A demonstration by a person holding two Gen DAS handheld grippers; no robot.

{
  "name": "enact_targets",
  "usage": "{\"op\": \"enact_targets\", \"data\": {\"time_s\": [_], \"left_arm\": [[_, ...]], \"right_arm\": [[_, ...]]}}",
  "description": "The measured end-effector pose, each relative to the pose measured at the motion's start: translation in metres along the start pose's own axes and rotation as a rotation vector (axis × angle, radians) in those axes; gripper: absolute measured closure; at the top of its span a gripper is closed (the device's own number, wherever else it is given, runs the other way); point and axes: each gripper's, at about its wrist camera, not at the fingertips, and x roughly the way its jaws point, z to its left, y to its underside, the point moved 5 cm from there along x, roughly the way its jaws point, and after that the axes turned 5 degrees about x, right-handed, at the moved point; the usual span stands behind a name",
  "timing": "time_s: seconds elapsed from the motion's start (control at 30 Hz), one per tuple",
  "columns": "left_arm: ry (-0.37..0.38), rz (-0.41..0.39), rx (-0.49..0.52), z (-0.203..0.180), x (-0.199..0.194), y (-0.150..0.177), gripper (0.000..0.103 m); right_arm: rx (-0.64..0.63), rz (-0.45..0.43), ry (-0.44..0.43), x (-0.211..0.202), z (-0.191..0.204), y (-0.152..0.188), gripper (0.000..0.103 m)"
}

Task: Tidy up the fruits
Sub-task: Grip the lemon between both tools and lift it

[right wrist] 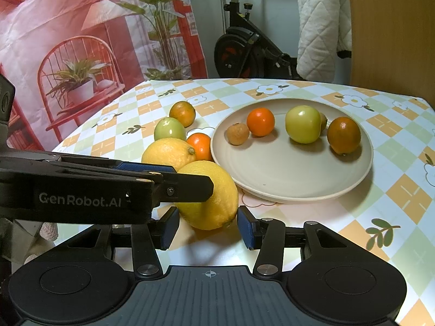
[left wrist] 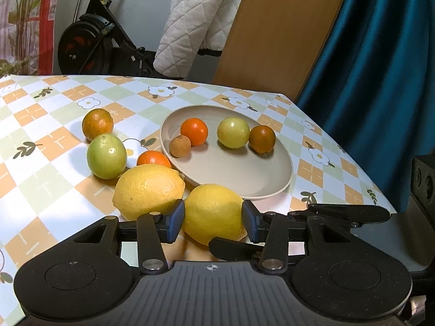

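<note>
Four fruits lay on the plate (right wrist: 293, 179) and five on the surface (right wrist: 380, 195); my left gripper (left wrist: 213, 216) fingers clamped the near lemon (left wrist: 213, 213), my right gripper (right wrist: 208, 224) fingers flanked it, contact unclear.

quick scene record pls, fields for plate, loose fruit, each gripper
plate: four fruits visible, maybe a fifth hidden
table: near lemon, far lemon, far orange, small orange, green fruit
left gripper: fingers pressed on near lemon
right gripper: fingers flank same lemon, contact unclear
</note>
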Motion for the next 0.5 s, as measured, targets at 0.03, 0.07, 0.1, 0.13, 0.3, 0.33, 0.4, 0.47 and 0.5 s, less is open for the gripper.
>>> {"op": "enact_targets", "data": {"time_s": [0.03,0.07,0.1,0.13,0.3,0.33,0.4,0.47,0.5], "left_arm": [[-0.001,0.001,0.001,-0.001,0.000,0.000,0.055],[-0.001,0.001,0.003,-0.001,-0.001,0.000,0.056],[-0.001,-0.001,0.007,-0.002,-0.001,0.000,0.056],[0.000,-0.002,0.011,-0.003,-0.002,0.000,0.057],[0.020,-0.025,0.036,-0.010,-0.008,-0.003,0.058],[0.017,-0.024,0.041,-0.012,-0.007,-0.003,0.058],[0.015,-0.026,0.041,-0.011,-0.007,-0.003,0.058],[0.019,-0.023,0.024,-0.009,-0.007,-0.003,0.058],[0.016,-0.015,0.017,-0.008,-0.006,-0.002,0.058]], "right_arm": [[-0.001,0.001,0.000,-0.001,-0.001,0.000,0.060],[-0.001,-0.001,-0.001,-0.001,-0.001,0.000,0.060],[-0.002,-0.006,-0.001,-0.002,-0.001,0.000,0.060],[-0.003,-0.012,-0.001,-0.004,-0.001,-0.001,0.060],[-0.019,-0.042,0.005,-0.011,0.001,-0.005,0.062],[-0.019,-0.042,0.006,-0.011,0.000,-0.005,0.062],[-0.016,-0.042,0.005,-0.012,0.001,-0.005,0.062],[-0.016,-0.043,0.004,-0.014,0.001,-0.006,0.063],[-0.017,-0.043,0.006,-0.014,0.001,-0.006,0.063]]}}
